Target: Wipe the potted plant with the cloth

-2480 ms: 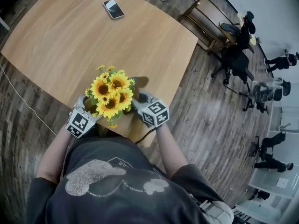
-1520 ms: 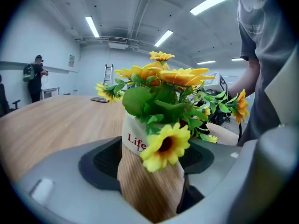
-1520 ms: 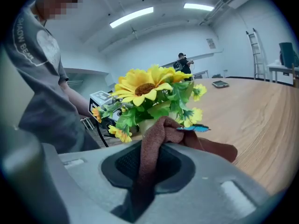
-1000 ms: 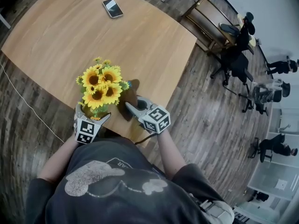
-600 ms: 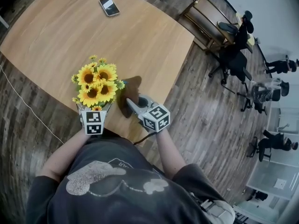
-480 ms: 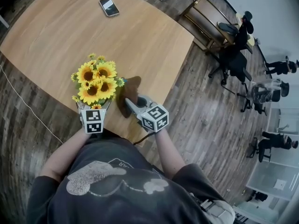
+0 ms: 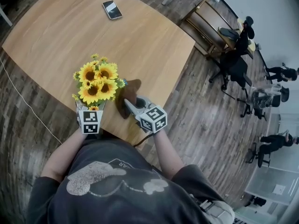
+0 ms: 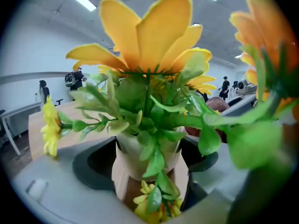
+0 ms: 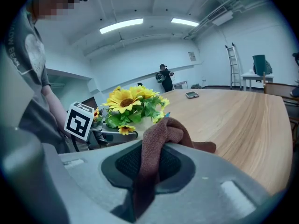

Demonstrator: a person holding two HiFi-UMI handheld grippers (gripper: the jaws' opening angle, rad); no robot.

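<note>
While the right gripper (image 7: 129, 107) pinches the brown cloth (image 7: 131, 89), the left gripper (image 7: 89, 109) is closing its jaws on the potted plant (image 7: 96, 83) by the near edge of the table (image 7: 70, 36).

Yellow petals with brown centres on the flowers (image 7: 96, 84), over bright green leaves (image 8: 154, 125); the pot (image 8: 132, 157) is creamy white. The cloth (image 9: 154, 136) is reddish brown (finely ribbed). The table (image 7: 60, 36) is pale honey wood with a fine grain, the floor (image 7: 201, 111) dark streaked planks. The right gripper (image 9: 156, 148) is grey with black meshed pads (image 9: 126, 162), its cube (image 7: 153, 119) white with black squares. The phone (image 7: 112, 9) is black.
</note>
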